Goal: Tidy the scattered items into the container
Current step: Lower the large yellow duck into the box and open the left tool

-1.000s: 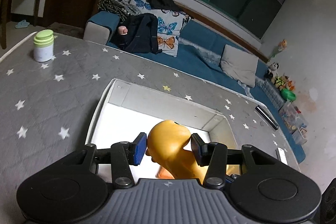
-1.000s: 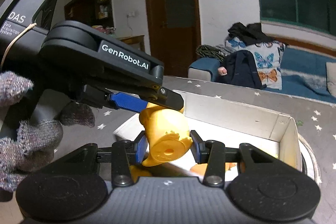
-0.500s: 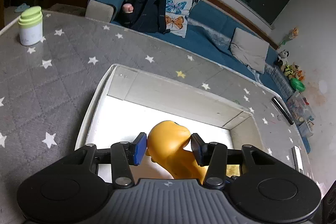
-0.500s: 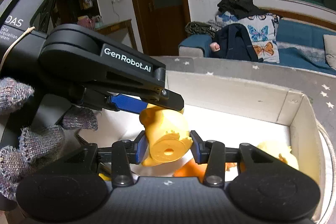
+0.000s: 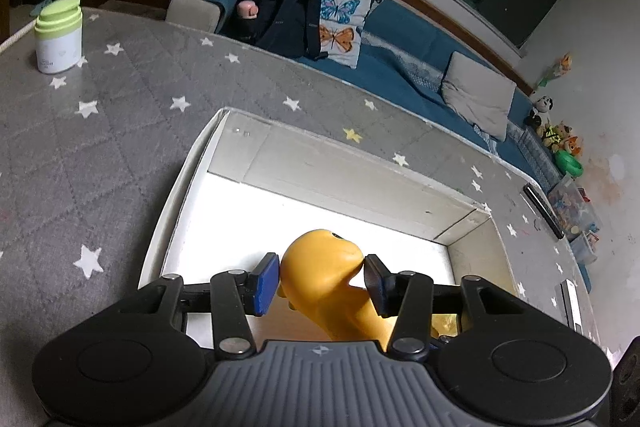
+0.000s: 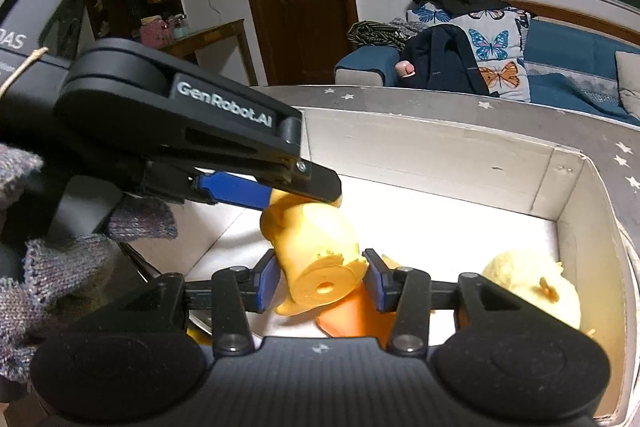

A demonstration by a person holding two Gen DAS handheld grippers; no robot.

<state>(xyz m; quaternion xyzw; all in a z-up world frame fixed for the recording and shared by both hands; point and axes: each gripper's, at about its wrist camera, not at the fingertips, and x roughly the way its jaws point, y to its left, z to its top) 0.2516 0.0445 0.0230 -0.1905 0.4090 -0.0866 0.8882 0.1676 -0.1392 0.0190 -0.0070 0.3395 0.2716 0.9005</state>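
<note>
The white container (image 5: 188,183) fills the lower half of both wrist views, sitting on a grey star-printed mat (image 5: 100,131). Inside it, at about 3 o'clock in the right wrist view, lies a pale yellow plush (image 6: 532,287), and an orange piece (image 6: 352,319) shows at 6 o'clock, just beneath the held toy.

The yellow toy (image 6: 316,247) hangs low over the box floor, carried by both tools. The left gripper (image 5: 322,277) has its pads pressed on the toy's rounded head. The right gripper (image 6: 320,281) is clamped on the flat base end; its jaws have just been opening slightly, though both pads look to be touching the toy.

The toy's long axis runs from the head, up at 11 o'clock in the right wrist view, down to the holed base facing the right camera at 6 o'clock, so it lies tilted, closer to flat than upright.

The risk, as a judgement: if one grip lets go well ahead of the other, the toy could pivot and swing on the remaining pads, knocking the orange piece or tipping toward the near wall. Its smooth rounded head could also slip sideways.
</note>
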